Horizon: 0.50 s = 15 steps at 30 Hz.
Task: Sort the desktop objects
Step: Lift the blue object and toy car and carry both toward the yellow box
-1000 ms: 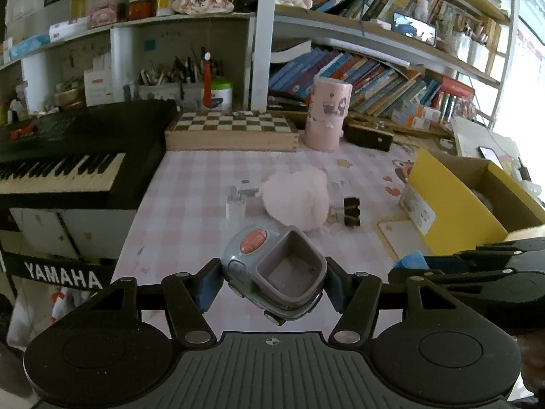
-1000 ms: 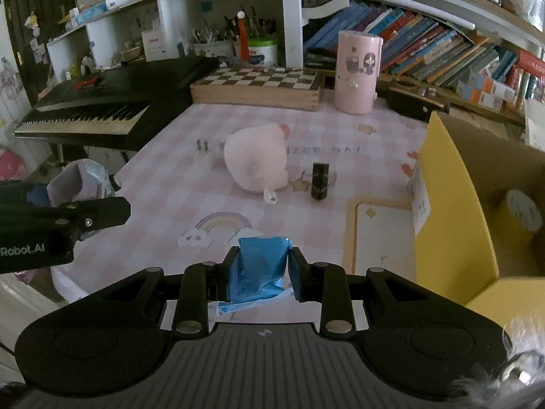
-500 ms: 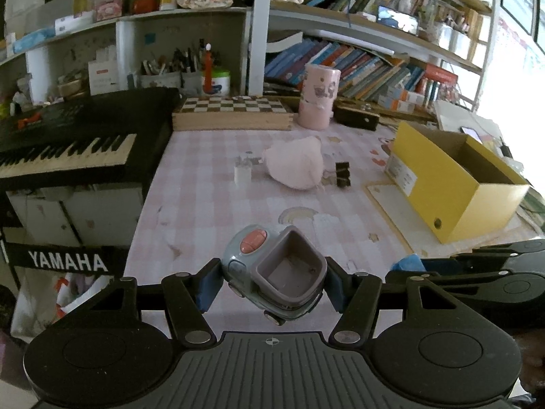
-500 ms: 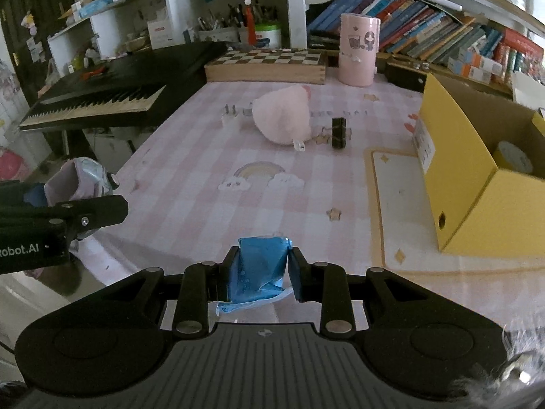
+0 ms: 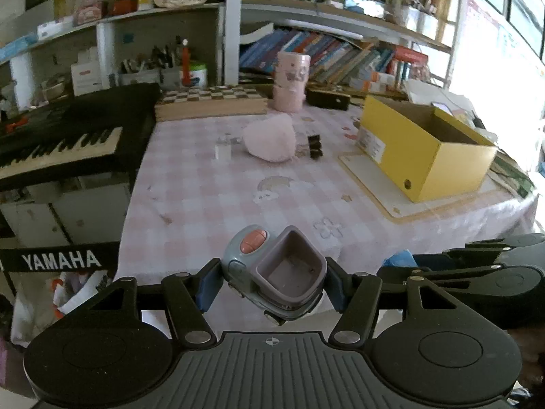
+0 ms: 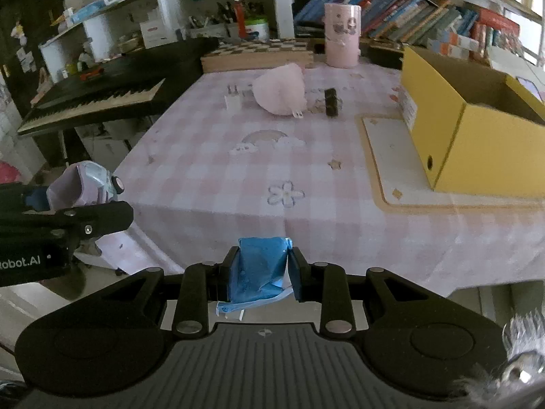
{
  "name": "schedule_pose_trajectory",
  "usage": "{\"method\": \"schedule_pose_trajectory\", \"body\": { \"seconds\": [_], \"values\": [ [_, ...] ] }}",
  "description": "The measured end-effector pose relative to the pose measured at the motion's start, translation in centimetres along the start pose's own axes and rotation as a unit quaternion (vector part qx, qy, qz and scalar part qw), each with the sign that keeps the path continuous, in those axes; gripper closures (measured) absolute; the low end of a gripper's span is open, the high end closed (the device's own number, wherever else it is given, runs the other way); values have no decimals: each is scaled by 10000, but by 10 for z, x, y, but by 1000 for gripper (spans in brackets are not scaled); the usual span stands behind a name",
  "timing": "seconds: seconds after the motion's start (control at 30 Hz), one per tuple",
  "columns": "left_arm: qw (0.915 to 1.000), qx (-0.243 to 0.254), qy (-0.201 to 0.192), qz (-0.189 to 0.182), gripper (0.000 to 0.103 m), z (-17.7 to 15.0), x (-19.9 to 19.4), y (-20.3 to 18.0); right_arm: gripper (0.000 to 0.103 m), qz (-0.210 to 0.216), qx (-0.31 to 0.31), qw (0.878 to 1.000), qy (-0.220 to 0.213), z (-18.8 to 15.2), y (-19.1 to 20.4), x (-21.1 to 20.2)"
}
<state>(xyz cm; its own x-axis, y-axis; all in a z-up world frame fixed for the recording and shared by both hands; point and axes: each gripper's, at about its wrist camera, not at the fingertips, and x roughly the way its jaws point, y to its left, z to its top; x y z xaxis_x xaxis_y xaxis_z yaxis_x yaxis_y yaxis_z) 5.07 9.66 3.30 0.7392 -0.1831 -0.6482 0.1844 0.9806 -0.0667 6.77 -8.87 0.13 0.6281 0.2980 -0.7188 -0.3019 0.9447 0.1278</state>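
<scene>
Cluttered study, pink checked tablecloth point(image 6: 211, 170) over desk. Left gripper point(image 5: 272, 284) pinches grey toy car point(image 5: 272, 272) off near edge, cup upward. Right gripper point(image 6: 260, 269) clamps blue packet point(image 6: 259, 266). Yellow box point(image 6: 477, 126) open at 2 o'clock, likely sorting bin. Pink plush point(image 6: 281, 90), binder clip point(image 6: 331, 102), charger plug point(image 6: 232, 100) unsorted at 12 o'clock.

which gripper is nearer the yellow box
Right. The right gripper, shut on a blue packet, sits on the yellow box side; the left gripper is farther over, toward the keyboard.
</scene>
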Motion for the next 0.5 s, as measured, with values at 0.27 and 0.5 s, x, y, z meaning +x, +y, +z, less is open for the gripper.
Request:
{"method": "schedule_pose_trajectory", "body": {
  "seconds": [0.27,0.5],
  "values": [
    [9994,216,102,-262,41,-9,-2,-12,76,-177,281,9994,75,-20,-5,-12],
    [9972,508,65,-535,41,-9,-2,-30,76,-385,519,9979,85,-30,-16,-22]
  ]
}}
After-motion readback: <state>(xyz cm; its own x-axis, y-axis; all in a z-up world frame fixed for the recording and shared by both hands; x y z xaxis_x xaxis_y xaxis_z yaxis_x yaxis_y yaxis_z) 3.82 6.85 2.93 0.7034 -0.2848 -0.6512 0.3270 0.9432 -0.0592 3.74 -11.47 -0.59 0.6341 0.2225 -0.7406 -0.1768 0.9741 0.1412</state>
